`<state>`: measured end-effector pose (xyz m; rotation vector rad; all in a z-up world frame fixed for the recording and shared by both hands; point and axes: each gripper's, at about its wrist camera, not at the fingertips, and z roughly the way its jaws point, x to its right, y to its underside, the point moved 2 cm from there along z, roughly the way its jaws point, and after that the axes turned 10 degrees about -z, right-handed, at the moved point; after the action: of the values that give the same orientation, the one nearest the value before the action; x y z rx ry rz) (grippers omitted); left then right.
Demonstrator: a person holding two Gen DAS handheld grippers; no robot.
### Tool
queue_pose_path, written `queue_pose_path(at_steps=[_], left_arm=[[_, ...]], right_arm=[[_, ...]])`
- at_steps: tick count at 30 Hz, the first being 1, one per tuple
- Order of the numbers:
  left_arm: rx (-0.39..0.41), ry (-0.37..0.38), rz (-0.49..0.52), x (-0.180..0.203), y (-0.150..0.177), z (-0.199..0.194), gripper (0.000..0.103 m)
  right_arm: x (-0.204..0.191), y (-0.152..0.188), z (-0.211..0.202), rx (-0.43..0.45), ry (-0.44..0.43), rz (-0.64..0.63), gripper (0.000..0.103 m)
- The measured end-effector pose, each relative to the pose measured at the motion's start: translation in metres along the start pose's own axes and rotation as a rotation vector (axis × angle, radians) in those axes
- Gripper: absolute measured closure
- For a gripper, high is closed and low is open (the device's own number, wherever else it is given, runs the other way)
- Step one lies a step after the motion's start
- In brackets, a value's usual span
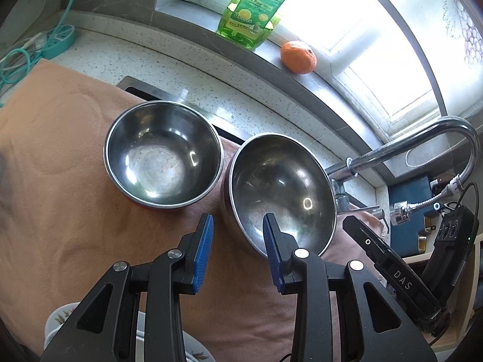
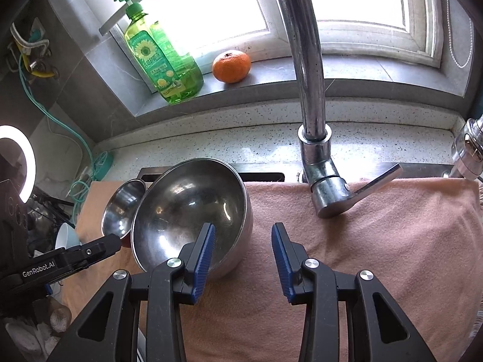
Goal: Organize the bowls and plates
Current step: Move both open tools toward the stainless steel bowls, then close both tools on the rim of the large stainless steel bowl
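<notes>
The larger steel bowl (image 1: 282,193) sits tilted on the pink towel (image 1: 75,150), touching the smaller steel bowl (image 1: 163,154) to its left, faucet (image 2: 314,138) to the right. You appear to be at the approach step, nesting undone: your left gripper (image 1: 238,235) and right gripper (image 2: 243,247) stand part open and empty, each with one pad overlapping the near rim. Next, seat that rim between the pads before closing.

Left tongs (image 1: 238,223) and right tongs (image 2: 243,232) both gape empty, angled downward.
</notes>
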<state>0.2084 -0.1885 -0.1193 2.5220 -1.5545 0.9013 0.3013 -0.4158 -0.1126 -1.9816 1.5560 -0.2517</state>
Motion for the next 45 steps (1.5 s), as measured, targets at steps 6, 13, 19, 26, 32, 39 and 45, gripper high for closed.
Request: queue_pose_path(at_steps=[6, 13, 19, 26, 32, 39, 45], left_arm=[[-0.007, -0.016, 0.010, 0.001, -0.004, 0.009, 0.071], [-0.006, -0.029, 0.019, 0.003, -0.006, 0.015, 0.071], [0.003, -0.049, 0.030, 0.004, -0.009, 0.019, 0.074], [0.004, -0.061, 0.043, 0.004, -0.012, 0.025, 0.087], [-0.002, -0.070, 0.071, 0.007, -0.011, 0.031, 0.091], [-0.006, -0.076, 0.091, 0.010, -0.010, 0.032, 0.093], [-0.014, -0.078, 0.101, 0.010, -0.008, 0.030, 0.093]], right_arm=[[0.006, -0.003, 0.015, -0.021, 0.013, 0.009, 0.068], [0.004, -0.005, 0.024, -0.033, 0.014, -0.004, 0.070], [0.004, -0.006, 0.031, -0.052, 0.017, -0.010, 0.078], [0.006, -0.008, 0.039, -0.069, 0.000, -0.006, 0.086], [0.004, -0.009, 0.043, -0.078, -0.008, -0.012, 0.090], [0.003, -0.009, 0.044, -0.080, -0.009, -0.015, 0.093], [0.003, -0.007, 0.042, -0.079, -0.005, -0.012, 0.093]])
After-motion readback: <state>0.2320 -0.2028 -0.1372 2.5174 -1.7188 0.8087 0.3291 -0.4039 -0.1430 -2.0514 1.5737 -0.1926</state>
